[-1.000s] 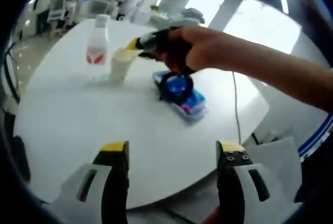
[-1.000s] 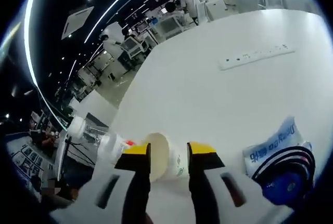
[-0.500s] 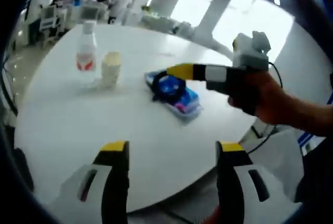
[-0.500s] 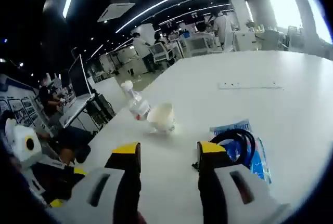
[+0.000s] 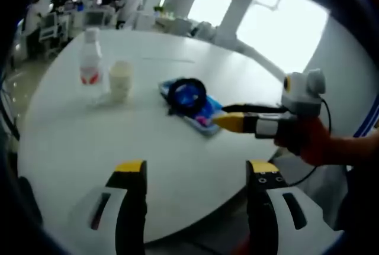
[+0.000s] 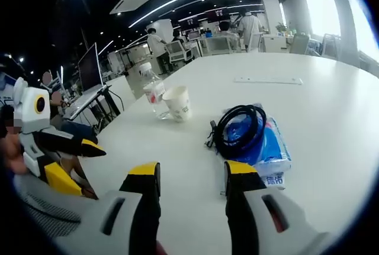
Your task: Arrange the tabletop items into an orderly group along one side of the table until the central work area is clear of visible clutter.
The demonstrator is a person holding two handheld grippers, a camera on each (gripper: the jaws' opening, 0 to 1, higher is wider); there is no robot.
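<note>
The bottle (image 5: 89, 65) and paper cup (image 5: 120, 81) stand just beside each other near the far edge of the desk (image 5: 95, 142), upright. Nearer the middle lies a blue packet (image 5: 204, 116) with a coil of black cable (image 5: 186, 94) on top. The right tongs (image 5: 228, 122) sit just beside the packet's near end, closer to it than the left tongs (image 5: 195, 175); seen along the right tongs (image 6: 188, 175), the packet (image 6: 269, 148) lies ahead and slightly right, its long axis running away from them. Both tongs are apart and empty. The packet and cable likely go next, toward the bottle and cup.
</note>
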